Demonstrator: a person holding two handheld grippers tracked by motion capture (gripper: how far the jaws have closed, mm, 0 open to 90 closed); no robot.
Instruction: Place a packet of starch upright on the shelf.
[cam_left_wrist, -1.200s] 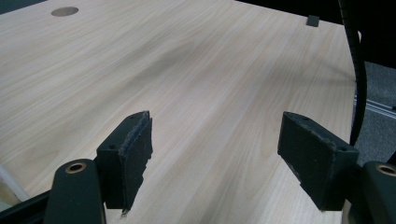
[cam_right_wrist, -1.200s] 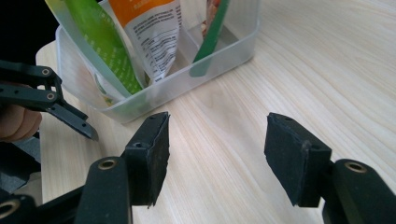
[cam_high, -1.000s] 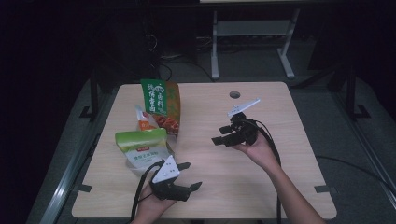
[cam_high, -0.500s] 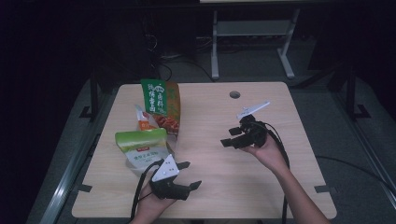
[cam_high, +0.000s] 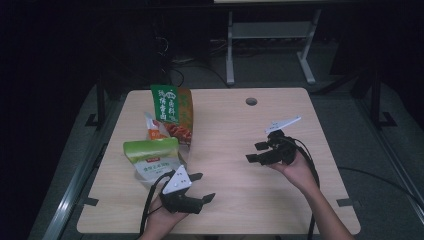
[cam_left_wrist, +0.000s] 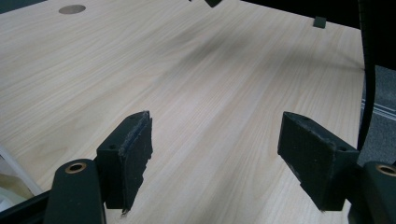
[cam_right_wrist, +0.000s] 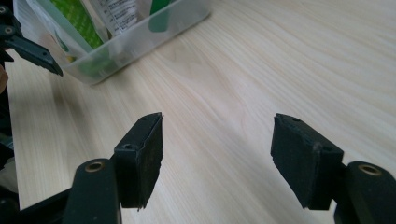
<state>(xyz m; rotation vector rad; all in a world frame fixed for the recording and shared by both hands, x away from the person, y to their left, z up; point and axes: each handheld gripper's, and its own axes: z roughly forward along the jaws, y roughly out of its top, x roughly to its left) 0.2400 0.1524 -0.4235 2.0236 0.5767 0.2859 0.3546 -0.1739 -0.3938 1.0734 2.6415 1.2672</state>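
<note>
From above, the left gripper (cam_high: 200, 187) rests low on the bench (cam_high: 235, 125), jaws spread, beside a clear bin (cam_high: 150, 172) of what look like snack bags (cam_high: 172, 107). The right gripper (cam_high: 259, 152) hovers mid-bench, jaws spread.

Left gripper view: empty jaws over bare wood.

Right gripper view: spread, empty jaws facing the bin (cam_right_wrist: 140, 37).

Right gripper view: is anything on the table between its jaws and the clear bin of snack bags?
Nothing visible. Bare tabletop runs from the open right gripper to the bin. The left gripper sits off to the side near the bin's corner, not in the path.
</note>
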